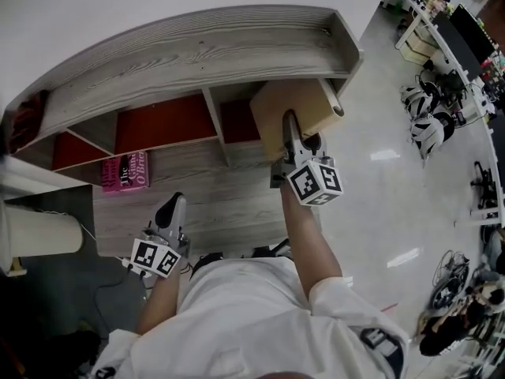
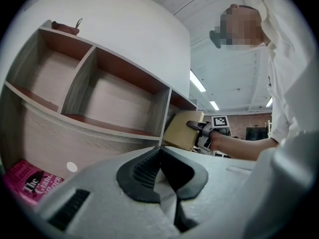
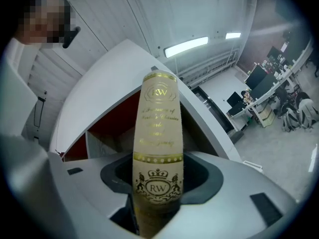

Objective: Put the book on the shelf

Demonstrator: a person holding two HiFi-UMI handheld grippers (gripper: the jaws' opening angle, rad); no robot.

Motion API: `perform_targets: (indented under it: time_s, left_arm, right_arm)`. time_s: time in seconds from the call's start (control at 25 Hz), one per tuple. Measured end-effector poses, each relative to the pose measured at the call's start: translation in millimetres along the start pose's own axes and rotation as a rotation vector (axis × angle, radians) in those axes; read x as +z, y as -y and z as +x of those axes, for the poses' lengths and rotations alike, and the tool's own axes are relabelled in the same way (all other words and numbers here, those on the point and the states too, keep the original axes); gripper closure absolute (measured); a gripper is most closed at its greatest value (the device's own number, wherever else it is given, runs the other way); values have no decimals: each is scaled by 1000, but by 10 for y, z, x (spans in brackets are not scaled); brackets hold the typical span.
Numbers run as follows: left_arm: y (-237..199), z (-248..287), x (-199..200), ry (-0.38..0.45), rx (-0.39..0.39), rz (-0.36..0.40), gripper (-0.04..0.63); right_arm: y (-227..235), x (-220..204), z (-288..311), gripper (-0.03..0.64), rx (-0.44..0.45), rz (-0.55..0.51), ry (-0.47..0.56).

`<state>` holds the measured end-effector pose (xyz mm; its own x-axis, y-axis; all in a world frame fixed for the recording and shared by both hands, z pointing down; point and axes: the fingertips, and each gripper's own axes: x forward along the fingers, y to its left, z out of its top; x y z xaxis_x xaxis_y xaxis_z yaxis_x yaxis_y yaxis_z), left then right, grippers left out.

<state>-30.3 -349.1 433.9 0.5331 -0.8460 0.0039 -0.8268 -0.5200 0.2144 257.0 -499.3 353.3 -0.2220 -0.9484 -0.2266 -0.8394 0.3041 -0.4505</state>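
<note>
**Book held at the mouth of the right compartment**

Nearest, the left tool (image 1: 170, 212) hangs low over the near edge of the worktop (image 1: 229, 204). Its jaws are pressed together on nothing; it seems parked there to leave the right arm free. Farther left, a pink book (image 1: 125, 170) lies flat on the worktop just in front of the shelf's base, well apart from both tools.

Farther and to the right, the right tool (image 1: 291, 125) pinches the tan book (image 1: 304, 101) across its covers at one end of the spine. The spine faces back towards the tool, so the page edges lead into the opening. The book is tilted and sits at the mouth of the rightmost compartment (image 1: 237, 121), just right of the divider. Whether it touches the board yet, I cannot tell.

Behind it the shelf (image 1: 197, 54) curves away; its visible compartments are empty. By my reading, the insertion is under way, and the book needs squaring to the divider before it slides in.
</note>
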Motion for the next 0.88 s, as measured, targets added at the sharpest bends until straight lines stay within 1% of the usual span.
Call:
perform_targets:
  time_s: [0.2, 0.56, 0.72, 0.88]
  left_arm:
    - [28, -30, 8, 13, 23, -3, 580]
    - [-54, -163, -24, 13, 63, -9, 580]
    - [-63, -189, -10, 23, 67, -22, 580]
    - [-26, -188, 28, 35, 49, -20, 580]
  right_arm:
    - [64, -40, 81, 397, -25, -34, 0]
    - [143, -123, 161, 397, -69, -79, 1]
    - [148, -136, 207, 397, -58, -69, -13]
    - [146, -139, 222, 397, -62, -72, -14]
